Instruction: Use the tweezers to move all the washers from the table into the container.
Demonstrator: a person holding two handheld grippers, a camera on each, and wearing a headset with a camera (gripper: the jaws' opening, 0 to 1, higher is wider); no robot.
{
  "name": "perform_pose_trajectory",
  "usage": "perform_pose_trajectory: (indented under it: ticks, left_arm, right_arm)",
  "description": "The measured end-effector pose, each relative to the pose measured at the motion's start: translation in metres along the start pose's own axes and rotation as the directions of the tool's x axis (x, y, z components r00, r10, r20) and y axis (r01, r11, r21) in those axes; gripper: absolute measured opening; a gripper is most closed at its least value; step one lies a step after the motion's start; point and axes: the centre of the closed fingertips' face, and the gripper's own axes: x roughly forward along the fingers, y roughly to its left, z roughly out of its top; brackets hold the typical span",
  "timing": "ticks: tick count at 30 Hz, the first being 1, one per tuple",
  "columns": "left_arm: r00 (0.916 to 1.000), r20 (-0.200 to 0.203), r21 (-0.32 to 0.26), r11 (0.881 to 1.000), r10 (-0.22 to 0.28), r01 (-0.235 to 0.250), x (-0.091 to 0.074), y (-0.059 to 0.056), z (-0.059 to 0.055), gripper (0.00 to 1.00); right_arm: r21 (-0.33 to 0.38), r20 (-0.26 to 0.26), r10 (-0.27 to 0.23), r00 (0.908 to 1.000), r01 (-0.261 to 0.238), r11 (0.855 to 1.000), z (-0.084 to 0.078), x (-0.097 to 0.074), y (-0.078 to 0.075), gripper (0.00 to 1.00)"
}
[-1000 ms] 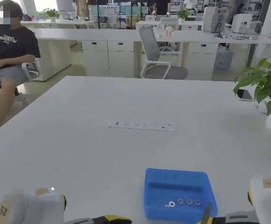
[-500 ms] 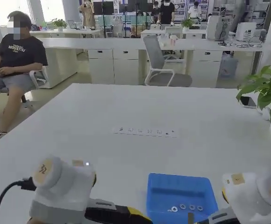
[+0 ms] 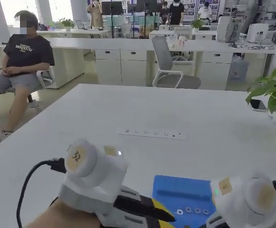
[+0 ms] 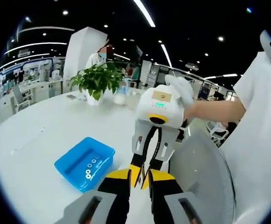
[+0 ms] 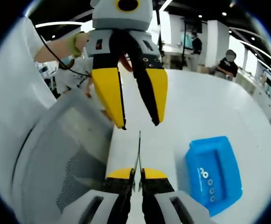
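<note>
1. Washers (image 3: 192,210), four in a row, lay inside the blue container (image 3: 173,187) on the white tabletop (image 3: 128,109).
2. The right claw (image 5: 137,176) was pinched tight on the thin tweezers (image 5: 139,149), which stuck out forward.
3. The left claw (image 5: 139,124) faced it, spread apart and holding nothing.
4. The job looked nearly done. The best course seemed to be a firm pinch, a scan of the tabletop for strays, and tweezer tips steered clear of the left claw.
</note>
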Motion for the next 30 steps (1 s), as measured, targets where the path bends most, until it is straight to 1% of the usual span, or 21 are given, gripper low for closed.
perform_pose_trajectory:
  ticks: [1,2,3,4,6,7,9,10,12,14,15,16,17,18,21,22,24,25,28,29,30]
  left_arm:
    - [0.9998,-0.015,0.028,1.000,-0.009,0.009,0.003,-0.002,-0.001,0.11]
    - [0.9998,-0.003,0.032,0.999,-0.017,0.017,0.005,-0.004,0.001,0.09]
    - [0.9992,0.012,0.015,0.999,-0.037,0.037,0.006,-0.007,0.004,0.08]
    - [0.9990,0.010,0.009,0.999,-0.044,0.044,0.008,-0.009,0.004,0.07]
    - [0.9994,-0.012,0.040,0.999,-0.032,0.033,0.011,-0.007,0.001,0.04]
    - [0.9989,-0.041,0.083,0.996,-0.024,0.027,0.013,-0.007,-0.003,0.02]
    - [0.9993,-0.032,0.105,0.994,-0.020,0.023,0.015,-0.010,0.002,0.00]
    - [0.9992,-0.038,0.115,0.993,-0.013,0.017,0.016,-0.010,0.002,0.00]
    - [0.9974,-0.070,0.144,0.989,-0.014,0.024,0.017,-0.010,-0.001,0.00]
    - [0.9925,-0.122,0.185,0.983,0.002,0.021,0.018,-0.006,-0.009,0.00]
    - [0.9895,-0.144,0.187,0.982,-0.005,0.033,0.019,-0.006,-0.014,0.00]
    - [0.9833,-0.182,0.191,0.981,-0.010,0.045,0.020,-0.006,-0.022,0.00]
    - [0.9799,-0.199,0.199,0.979,-0.007,0.048,0.022,-0.006,-0.026,0.00]
    - [0.9739,-0.226,0.202,0.977,-0.017,0.064,0.025,-0.008,-0.034,0.00]
    - [0.9655,-0.260,0.204,0.977,-0.014,0.069,0.034,-0.007,-0.045,0.00]
    - [0.9586,-0.284,0.196,0.977,-0.021,0.080,0.036,-0.008,-0.050,0.00]
    - [0.9429,-0.332,0.212,0.973,-0.019,0.094,0.038,-0.008,-0.060,0.00]
    - [0.9315,-0.364,0.231,0.967,-0.015,0.106,0.039,-0.009,-0.066,0.00]
    - [0.9149,-0.403,0.244,0.961,-0.018,0.127,0.042,-0.011,-0.075,0.00]
    - [0.9052,-0.425,0.253,0.960,-0.003,0.122,0.040,-0.008,-0.080,0.00]
    - [0.9055,-0.424,0.258,0.958,-0.003,0.125,0.041,-0.007,-0.082,0.00]
  right_arm:
    - [-0.005,-0.003,0.008,1.0000,-0.008,1.000,-0.001,0.000,0.001,0.04]
    - [-0.006,-0.005,0.012,0.9999,-0.012,1.000,-0.001,0.000,0.002,0.04]
    - [-0.007,-0.005,0.013,0.9999,-0.013,1.000,-0.002,0.000,0.002,0.04]
    - [-0.007,-0.006,0.013,0.9999,-0.014,1.000,-0.002,0.000,0.002,0.04]
    - [-0.007,-0.009,0.010,0.9999,-0.010,1.000,-0.004,-0.001,0.002,0.04]
    - [-0.004,-0.009,0.009,0.9999,-0.009,1.000,-0.004,-0.001,0.001,0.04]
    - [-0.003,-0.010,0.005,0.9999,-0.005,1.000,-0.006,-0.001,0.001,0.04]
    - [-0.002,-0.009,0.004,1.0000,-0.004,1.000,-0.006,-0.001,0.001,0.04]
    - [0.004,-0.016,-0.008,0.9998,0.008,1.000,-0.009,-0.001,0.000,0.04]
    - [-0.001,-0.045,-0.026,0.9987,0.026,1.000,-0.017,0.000,-0.002,0.04]
    - [-0.006,-0.058,-0.033,0.9978,0.033,0.999,-0.020,0.001,-0.003,0.04]
    - [-0.010,-0.079,-0.048,0.9957,0.047,0.999,-0.026,0.002,-0.005,0.05]
    - [-0.008,-0.086,-0.056,0.9947,0.056,0.998,-0.029,0.004,-0.006,0.05]
    - [-0.005,-0.100,-0.070,0.9925,0.070,0.998,-0.034,0.007,-0.007,0.05]
    - [0.000,-0.119,-0.080,0.9897,0.081,0.997,-0.045,0.018,-0.004,0.05]
    - [0.004,-0.128,-0.080,0.9885,0.082,0.997,-0.049,0.022,-0.001,0.05]
    - [0.006,-0.138,-0.085,0.9868,0.086,0.996,-0.055,0.027,0.001,0.05]
    - [0.009,-0.143,-0.089,0.9857,0.091,0.996,-0.058,0.031,0.002,0.05]
    - [0.009,-0.151,-0.100,0.9835,0.102,0.995,-0.063,0.036,0.005,0.05]
    - [0.003,-0.146,-0.113,0.9828,0.114,0.993,-0.063,0.037,0.004,0.05]
    - [0.008,-0.141,-0.121,0.9826,0.123,0.992,-0.063,0.037,0.003,0.05]
